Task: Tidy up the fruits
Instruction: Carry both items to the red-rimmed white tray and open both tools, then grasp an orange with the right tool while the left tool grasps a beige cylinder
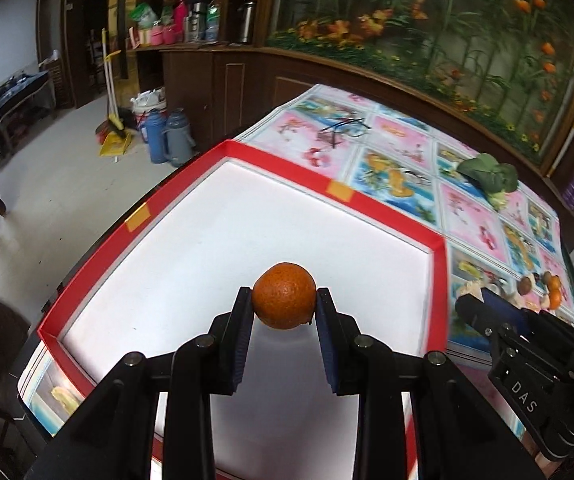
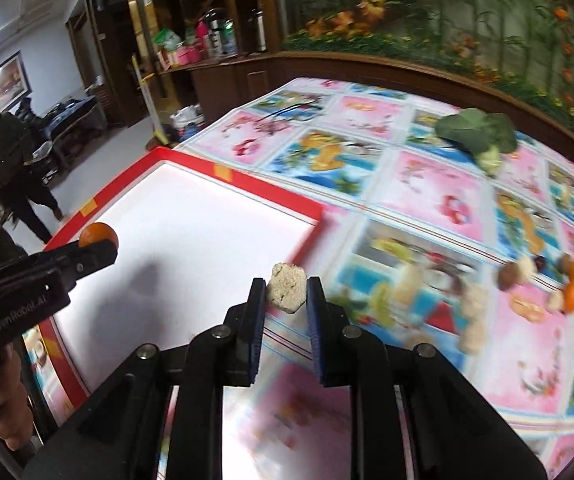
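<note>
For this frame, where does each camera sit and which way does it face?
Left wrist: on the left gripper, looking down over its orange into the red-rimmed tray; the right gripper shows alongside.
Right wrist: on the right gripper, holding a pale chunk over the tablecloth; a hand shows.
Shared: tray, orange, broccoli.

Tray (image 1: 329, 190) sits on the table (image 2: 427, 184) at its left end. Leafy vegetable (image 2: 475, 130) lies on the table behind and right of the tray. Cluster of small fruits (image 2: 543, 280) lies right of the tray, well apart.
</note>
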Action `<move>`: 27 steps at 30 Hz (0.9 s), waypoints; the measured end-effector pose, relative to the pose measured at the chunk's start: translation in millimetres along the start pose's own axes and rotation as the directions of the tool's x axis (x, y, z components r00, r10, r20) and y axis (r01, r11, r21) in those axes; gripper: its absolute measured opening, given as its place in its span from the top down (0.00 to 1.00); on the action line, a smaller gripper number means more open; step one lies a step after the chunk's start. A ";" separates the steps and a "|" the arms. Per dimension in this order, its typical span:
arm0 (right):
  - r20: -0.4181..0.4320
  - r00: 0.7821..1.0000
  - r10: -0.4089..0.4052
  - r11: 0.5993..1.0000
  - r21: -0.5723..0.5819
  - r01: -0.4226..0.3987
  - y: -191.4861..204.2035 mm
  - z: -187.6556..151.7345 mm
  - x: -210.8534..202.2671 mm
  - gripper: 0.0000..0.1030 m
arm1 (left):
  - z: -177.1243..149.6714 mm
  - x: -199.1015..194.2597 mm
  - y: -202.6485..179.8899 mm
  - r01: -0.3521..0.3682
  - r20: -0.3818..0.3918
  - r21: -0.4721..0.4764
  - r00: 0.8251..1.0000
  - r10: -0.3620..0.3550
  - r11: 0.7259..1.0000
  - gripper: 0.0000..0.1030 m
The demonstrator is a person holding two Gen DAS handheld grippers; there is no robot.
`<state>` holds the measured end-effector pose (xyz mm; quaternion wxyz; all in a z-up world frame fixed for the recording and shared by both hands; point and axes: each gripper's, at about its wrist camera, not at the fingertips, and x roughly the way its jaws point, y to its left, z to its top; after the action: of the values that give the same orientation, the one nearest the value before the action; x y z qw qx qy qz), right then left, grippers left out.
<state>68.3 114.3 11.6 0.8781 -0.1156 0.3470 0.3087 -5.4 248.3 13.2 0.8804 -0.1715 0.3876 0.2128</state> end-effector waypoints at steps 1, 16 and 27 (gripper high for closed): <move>-0.002 1.000 0.008 1.000 -0.005 -0.008 3.3 2.9 4.3 0.78 | 0.7 1.7 1.9 -0.010 0.000 -0.002 1.000 0.010 1.000 0.71; -0.054 0.998 0.020 0.995 -0.093 -0.025 25.6 20.2 40.3 0.73 | 10.3 1.6 27.8 -0.081 0.041 -0.100 0.996 0.085 0.992 0.41; 0.113 0.989 -0.092 0.996 -0.013 0.094 -37.6 -4.7 -33.5 0.27 | 10.4 -31.1 18.5 -0.103 0.162 -0.194 0.977 0.136 0.976 0.21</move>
<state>70.2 67.5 30.5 0.9085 -0.1221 0.2882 0.2768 -27.3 261.4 40.8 0.8768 -0.2095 0.2971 0.3147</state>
